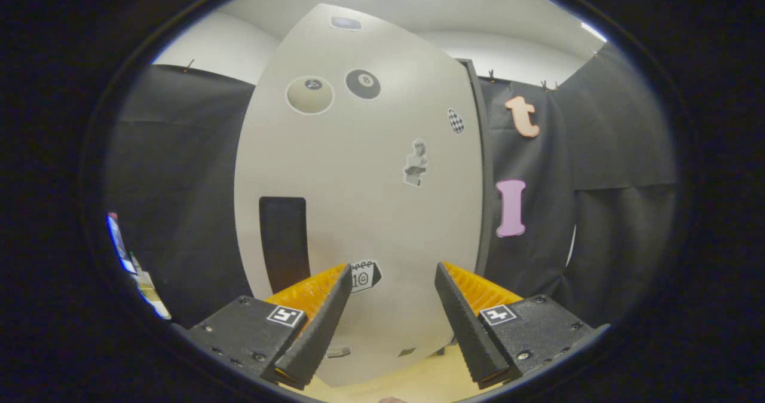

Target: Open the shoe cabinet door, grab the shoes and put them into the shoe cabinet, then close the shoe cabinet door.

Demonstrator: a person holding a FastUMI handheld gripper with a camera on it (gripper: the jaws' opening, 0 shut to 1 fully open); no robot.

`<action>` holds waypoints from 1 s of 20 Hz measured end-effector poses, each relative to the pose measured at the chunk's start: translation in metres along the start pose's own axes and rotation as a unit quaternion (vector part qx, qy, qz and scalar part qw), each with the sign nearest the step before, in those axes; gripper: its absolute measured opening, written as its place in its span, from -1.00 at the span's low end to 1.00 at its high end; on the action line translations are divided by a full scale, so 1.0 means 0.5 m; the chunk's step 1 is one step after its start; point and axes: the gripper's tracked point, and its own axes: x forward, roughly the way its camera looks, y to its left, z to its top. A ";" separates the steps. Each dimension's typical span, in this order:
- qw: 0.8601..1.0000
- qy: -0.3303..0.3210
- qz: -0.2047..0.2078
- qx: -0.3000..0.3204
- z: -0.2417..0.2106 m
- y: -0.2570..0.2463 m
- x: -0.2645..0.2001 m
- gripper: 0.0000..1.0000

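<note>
The shoe cabinet door (364,200) stands straight ahead of me, a tall pale panel covered with several stickers. A dark rectangular handle recess (284,244) sits low on its left side, just beyond my left finger. The door looks shut against the dark cabinet edge (484,170) on its right. My gripper (391,277) is open, with nothing between its fingers, and it points at the lower part of the door.
Black cloth walls hang to the left and right of the cabinet. A strip of light wooden floor (418,382) shows under the door, between my fingers. Some small bright objects (134,265) lie far off to the left.
</note>
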 end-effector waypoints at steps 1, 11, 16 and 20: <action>1.000 0.004 0.002 0.005 -0.006 0.009 0.011 0.89; 0.999 0.008 -0.021 0.045 -0.048 -0.006 0.024 0.98; 0.999 -0.003 -0.041 0.024 -0.048 -0.024 -0.003 0.94; 0.998 -0.006 -0.050 0.035 -0.064 -0.019 -0.032 0.94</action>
